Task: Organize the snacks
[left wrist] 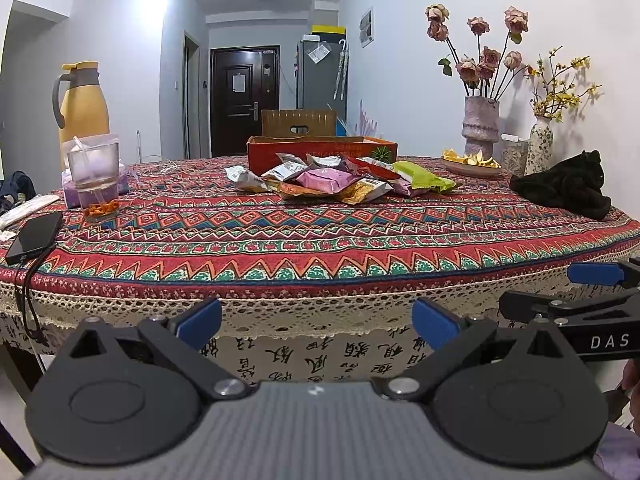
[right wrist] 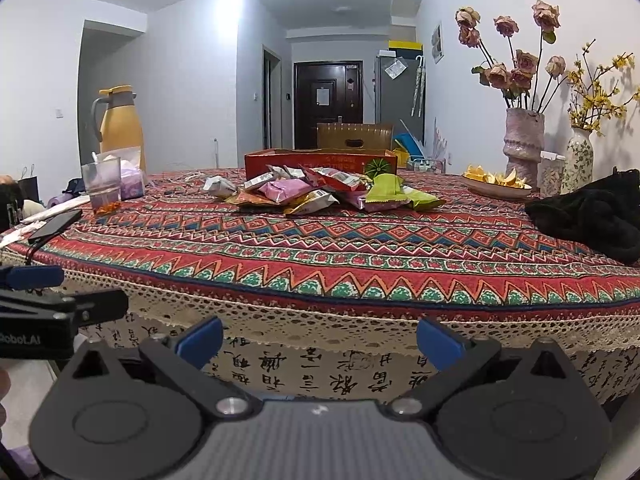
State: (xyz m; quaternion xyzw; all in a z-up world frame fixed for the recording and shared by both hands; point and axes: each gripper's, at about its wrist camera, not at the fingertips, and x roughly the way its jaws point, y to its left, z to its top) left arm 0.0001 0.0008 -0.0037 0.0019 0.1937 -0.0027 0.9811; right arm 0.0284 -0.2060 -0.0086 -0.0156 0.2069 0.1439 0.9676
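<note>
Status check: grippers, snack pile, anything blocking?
Left gripper and right gripper open, empty, short of the table edge. Snack packets heaped before the red box. Approach unobstructed.

1. Woven patterned cloth on the tablecloth [left wrist: 320, 232], with an openwork lace edge.
2. Glossy, crinkled foil-plastic on the snack packets [left wrist: 324, 182].
3. Printed cardboard for the red box [left wrist: 320, 148].
4. Matt black plastic and blue fingertips [right wrist: 200, 340].

Both wrist views sit low, just off the near edge of the table with the red patterned tablecloth [left wrist: 320, 240], facing across it toward the dark door. They share the colourful snack packet pile [right wrist: 320, 194]; each glimpses the other gripper beside it.
</note>
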